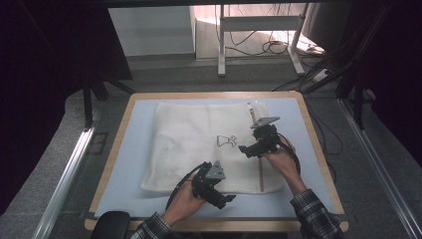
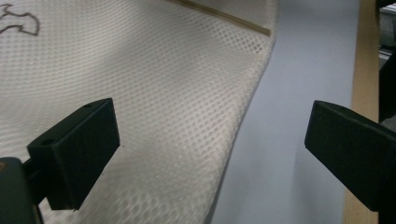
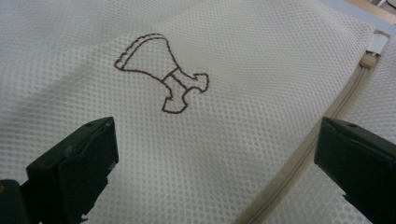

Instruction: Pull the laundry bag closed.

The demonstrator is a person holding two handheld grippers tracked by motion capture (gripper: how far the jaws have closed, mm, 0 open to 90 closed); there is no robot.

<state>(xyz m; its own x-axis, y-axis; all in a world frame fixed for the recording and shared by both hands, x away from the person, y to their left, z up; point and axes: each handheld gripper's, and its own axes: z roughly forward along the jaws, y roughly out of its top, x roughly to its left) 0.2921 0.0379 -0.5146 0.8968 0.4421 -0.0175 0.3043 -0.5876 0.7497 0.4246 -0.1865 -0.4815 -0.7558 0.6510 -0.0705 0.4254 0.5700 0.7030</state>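
both your left gripper and right gripper are wide open and empty over the flat white mesh laundry bag on the pale blue mat, so a shallow pinch at its near edge may snag one layer or slip.

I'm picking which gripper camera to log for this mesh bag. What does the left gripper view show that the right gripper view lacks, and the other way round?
Left gripper view: the mesh bag's edge lying on the blue table mat, with the wooden table rim beyond it. Right gripper view: the whole brown embroidered figure, the zipper running along the bag, and its white tab at the far end. Both share: the cream mesh fabric seen close up, and a pair of black fingers standing wide apart above it, gripping nothing.
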